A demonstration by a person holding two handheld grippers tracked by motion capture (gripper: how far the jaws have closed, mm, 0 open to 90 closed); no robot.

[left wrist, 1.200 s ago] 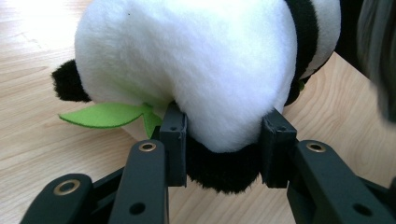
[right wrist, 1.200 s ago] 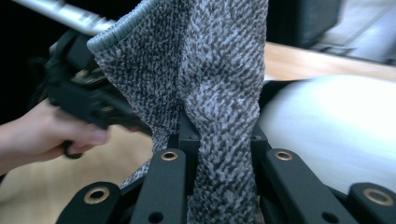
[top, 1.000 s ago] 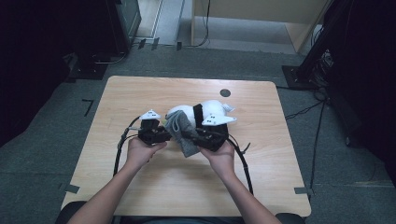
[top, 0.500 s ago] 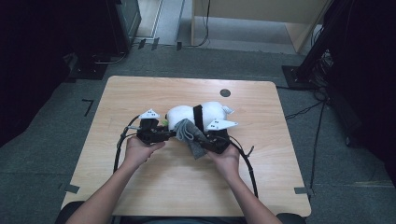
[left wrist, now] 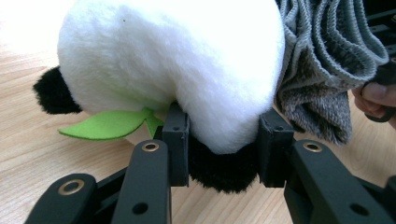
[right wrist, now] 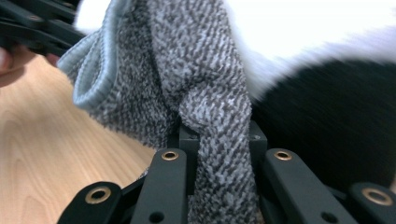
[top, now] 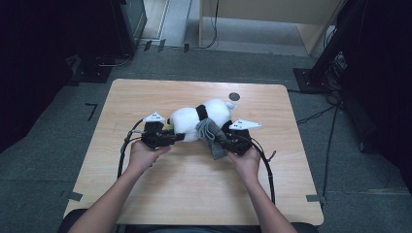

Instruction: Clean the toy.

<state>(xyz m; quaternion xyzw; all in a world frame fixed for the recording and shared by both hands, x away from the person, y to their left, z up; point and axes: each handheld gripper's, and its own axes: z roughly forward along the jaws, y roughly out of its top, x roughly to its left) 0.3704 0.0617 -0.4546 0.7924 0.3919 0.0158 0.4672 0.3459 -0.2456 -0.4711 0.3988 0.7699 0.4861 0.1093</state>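
A white and black panda plush point(top: 201, 116) lies on its side in the middle of the wooden table point(top: 194, 194). My left gripper point(top: 178, 137) is shut on a black and white limb of the plush point(left wrist: 219, 93), pads pressing in from both sides, and a green felt leaf point(left wrist: 109, 125) sticks out beside them. My right gripper point(top: 219, 137) is shut on a grey knitted sock point(top: 211, 138) that drapes against the plush's body. In the right gripper view the sock point(right wrist: 187, 70) runs down between the jaws, with the plush point(right wrist: 317, 42) behind it.
A small dark round mark point(top: 234, 96) sits near the table's far edge. Black cables point(top: 124, 150) loop from both grippers over the tabletop beside the person's forearms. Dark equipment and a stand base point(top: 311, 77) surround the table on the grey floor.
The right gripper has come lower and a little to the right, drawing the grey sock with it. The left gripper has stayed on the plush.
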